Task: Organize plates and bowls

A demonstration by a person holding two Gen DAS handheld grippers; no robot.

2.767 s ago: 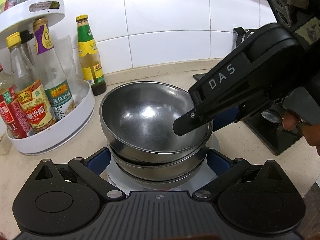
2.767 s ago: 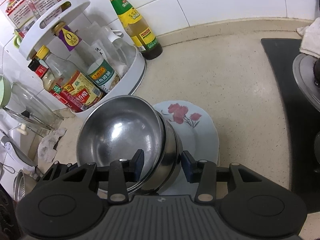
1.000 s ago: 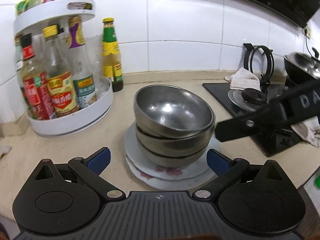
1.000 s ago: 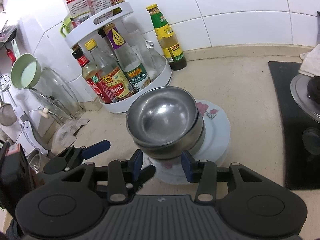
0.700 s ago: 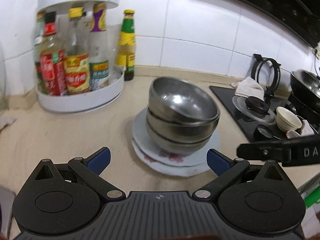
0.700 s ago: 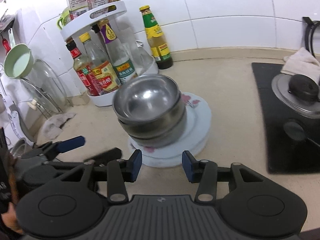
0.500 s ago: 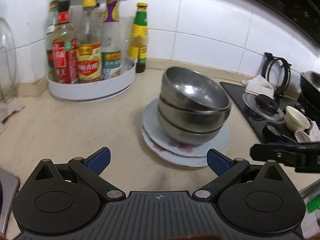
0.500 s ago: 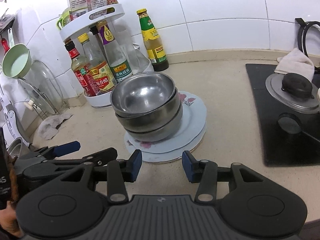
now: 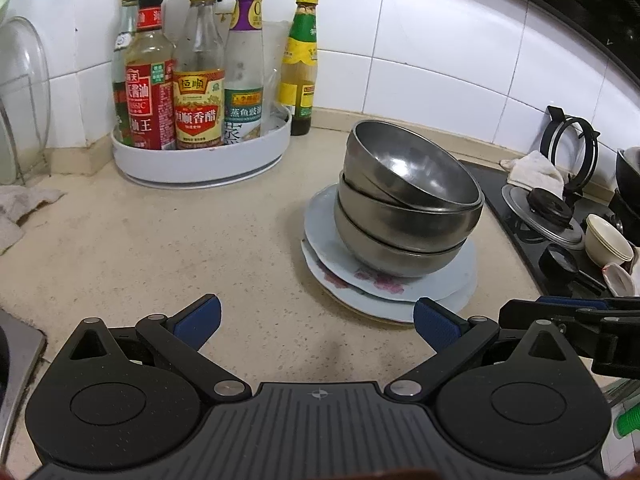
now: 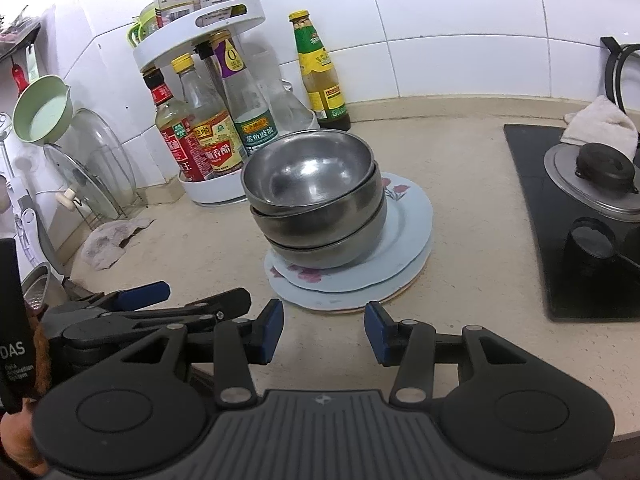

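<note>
1. Both hand-held grippers have pulled back from the bowls and now sit low at the near edge of the worktop.
2. The left hand-held gripper is wide open and holds nothing.
3. The right hand-held gripper has a gap between its blue pads and holds nothing too.
4. Three metal bowls sit one inside another on the flower plates, and the top bowl leans a bit.
5. With the stack let go, the tidying looks about done.
</note>
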